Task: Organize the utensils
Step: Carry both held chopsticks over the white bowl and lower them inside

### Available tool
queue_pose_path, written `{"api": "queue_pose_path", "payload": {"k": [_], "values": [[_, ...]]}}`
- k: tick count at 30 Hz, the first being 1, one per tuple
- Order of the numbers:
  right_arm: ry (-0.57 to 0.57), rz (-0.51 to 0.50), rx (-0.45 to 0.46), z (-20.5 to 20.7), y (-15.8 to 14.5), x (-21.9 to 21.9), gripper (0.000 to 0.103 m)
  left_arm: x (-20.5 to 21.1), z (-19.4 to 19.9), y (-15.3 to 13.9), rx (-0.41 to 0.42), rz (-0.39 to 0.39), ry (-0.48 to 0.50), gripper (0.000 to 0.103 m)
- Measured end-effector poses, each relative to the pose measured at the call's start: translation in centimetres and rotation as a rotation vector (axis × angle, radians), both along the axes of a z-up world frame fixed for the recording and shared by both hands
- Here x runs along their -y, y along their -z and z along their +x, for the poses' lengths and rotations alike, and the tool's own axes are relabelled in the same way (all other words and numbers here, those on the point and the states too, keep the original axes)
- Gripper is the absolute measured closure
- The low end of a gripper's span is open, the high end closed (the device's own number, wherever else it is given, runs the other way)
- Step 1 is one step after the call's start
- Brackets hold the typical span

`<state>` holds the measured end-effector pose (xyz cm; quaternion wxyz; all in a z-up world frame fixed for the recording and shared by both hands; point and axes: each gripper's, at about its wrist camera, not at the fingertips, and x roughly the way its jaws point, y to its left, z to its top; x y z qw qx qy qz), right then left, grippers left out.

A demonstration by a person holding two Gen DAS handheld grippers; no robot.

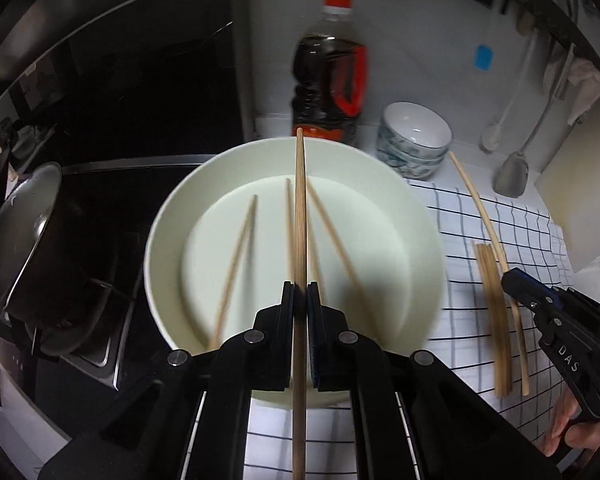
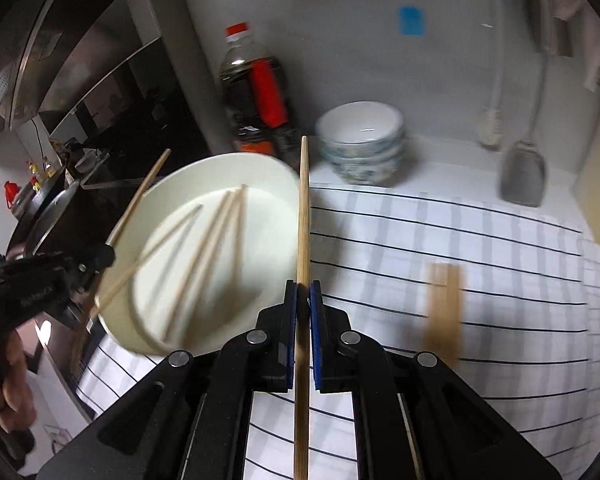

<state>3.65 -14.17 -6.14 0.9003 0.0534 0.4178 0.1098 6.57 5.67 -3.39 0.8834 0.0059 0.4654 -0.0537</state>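
Note:
My left gripper (image 1: 300,292) is shut on a wooden chopstick (image 1: 299,208) held above a white plate (image 1: 172,224). Three loose chopsticks (image 1: 236,256) lie in the plate. My right gripper (image 2: 304,292) is shut on another chopstick (image 2: 303,216), over the checked cloth (image 2: 460,248) just right of the plate (image 2: 268,172). In the left wrist view the right gripper (image 1: 512,280) shows at the right with its chopstick (image 1: 480,208). In the right wrist view the left gripper (image 2: 100,258) shows at the left with its chopstick (image 2: 140,200). A small pile of chopsticks (image 1: 494,320) lies on the cloth; it also shows in the right wrist view (image 2: 444,304).
A dark bottle with a red cap (image 1: 330,76) and stacked patterned bowls (image 1: 414,140) stand at the back. A spatula (image 1: 512,176) and a ladle hang on the wall. A steel pot (image 1: 24,236) sits on the black stove at the left. A cutting board (image 1: 580,184) leans at the right.

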Motion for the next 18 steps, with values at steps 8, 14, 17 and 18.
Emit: {"api": "queue_pose_path", "payload": {"k": [8,14,17,18], "values": [[0.005,0.001,-0.038,3.0,0.6,-7.4,0.097,-3.8,3.7,3.3,-0.077,0.005,0.057,0.096],[-0.029,-0.019,-0.085,5.1,2.0,-9.4,0.097,-4.6,5.1,5.5,-0.133,-0.009,0.051,0.096],[-0.047,-0.018,-0.109,5.8,2.7,-9.8,0.097,-4.7,5.6,6.3,-0.151,-0.007,0.031,0.096],[-0.053,-0.009,-0.12,6.2,3.1,-9.8,0.097,-4.6,5.7,6.4,-0.148,-0.007,0.03,0.096]]}}
